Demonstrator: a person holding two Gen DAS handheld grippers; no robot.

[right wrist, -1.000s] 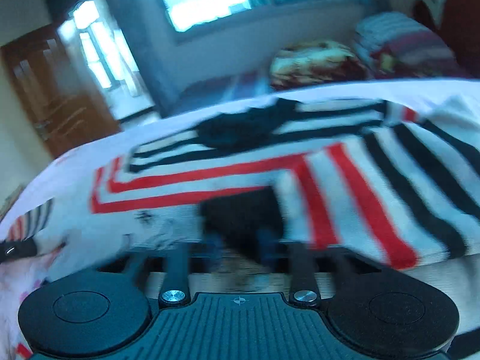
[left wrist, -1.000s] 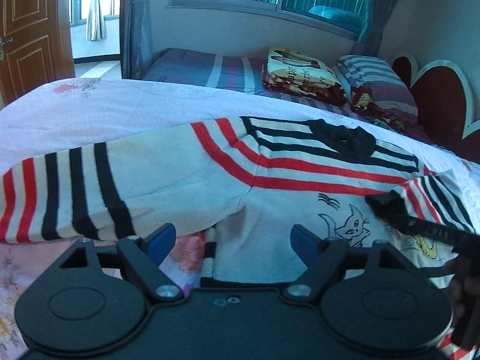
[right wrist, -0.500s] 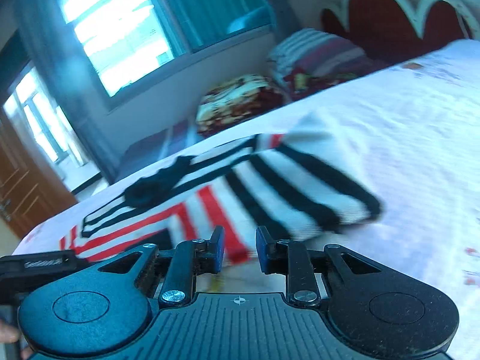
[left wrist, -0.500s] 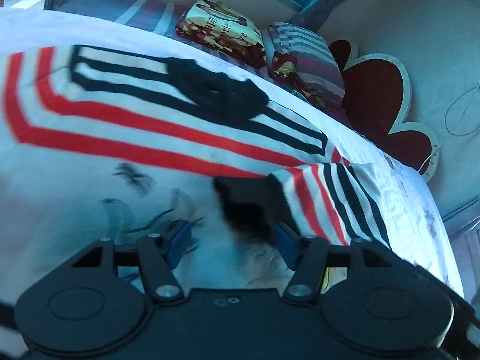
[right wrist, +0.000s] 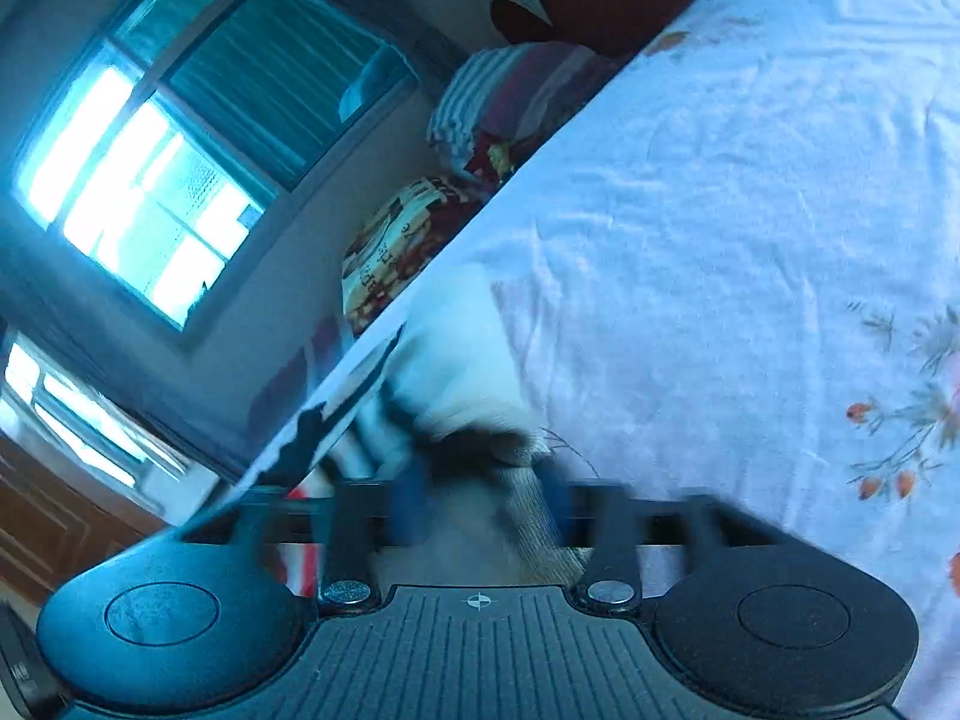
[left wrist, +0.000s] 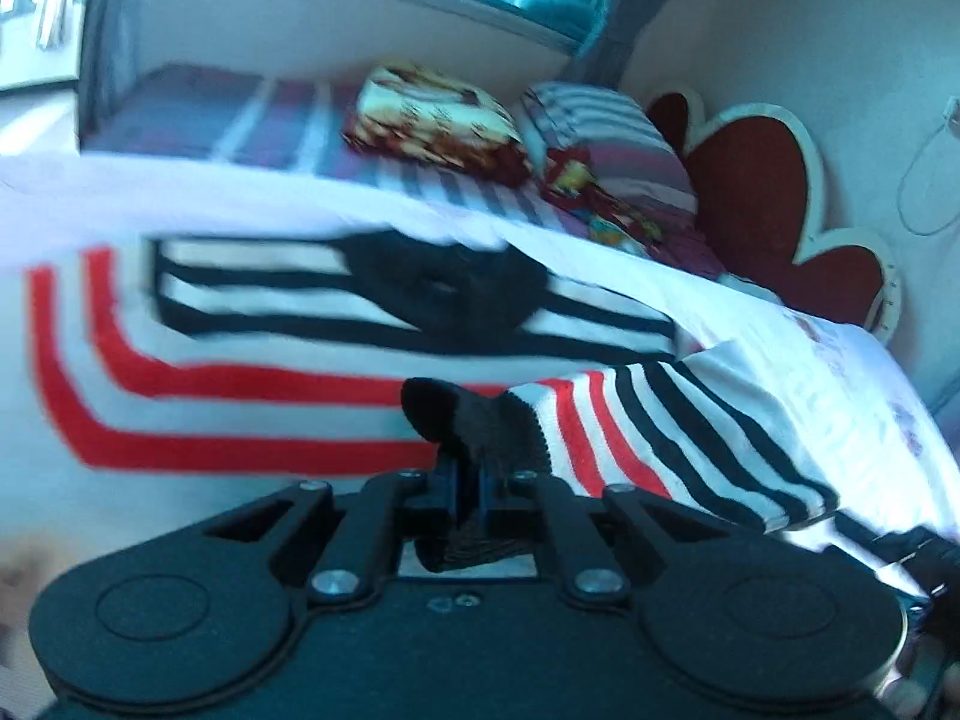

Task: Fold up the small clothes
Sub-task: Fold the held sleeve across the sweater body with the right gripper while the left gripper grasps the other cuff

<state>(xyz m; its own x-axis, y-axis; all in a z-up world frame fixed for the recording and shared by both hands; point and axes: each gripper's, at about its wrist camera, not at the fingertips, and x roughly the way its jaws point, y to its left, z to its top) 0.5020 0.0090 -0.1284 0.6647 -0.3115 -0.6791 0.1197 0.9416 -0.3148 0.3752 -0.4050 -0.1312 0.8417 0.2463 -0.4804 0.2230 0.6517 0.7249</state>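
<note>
Sweater (left wrist: 252, 420), white with red, black stripes

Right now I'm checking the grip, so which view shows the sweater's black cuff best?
The left wrist view: the black cuff sits pinched in the shut left hand-held gripper. The right wrist view shows only a blurred edge of the striped sweater.

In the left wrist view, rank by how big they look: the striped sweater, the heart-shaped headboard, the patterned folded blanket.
1. striped sweater, nearest the camera, so its lead is unsure
2. heart-shaped headboard
3. patterned folded blanket
</note>
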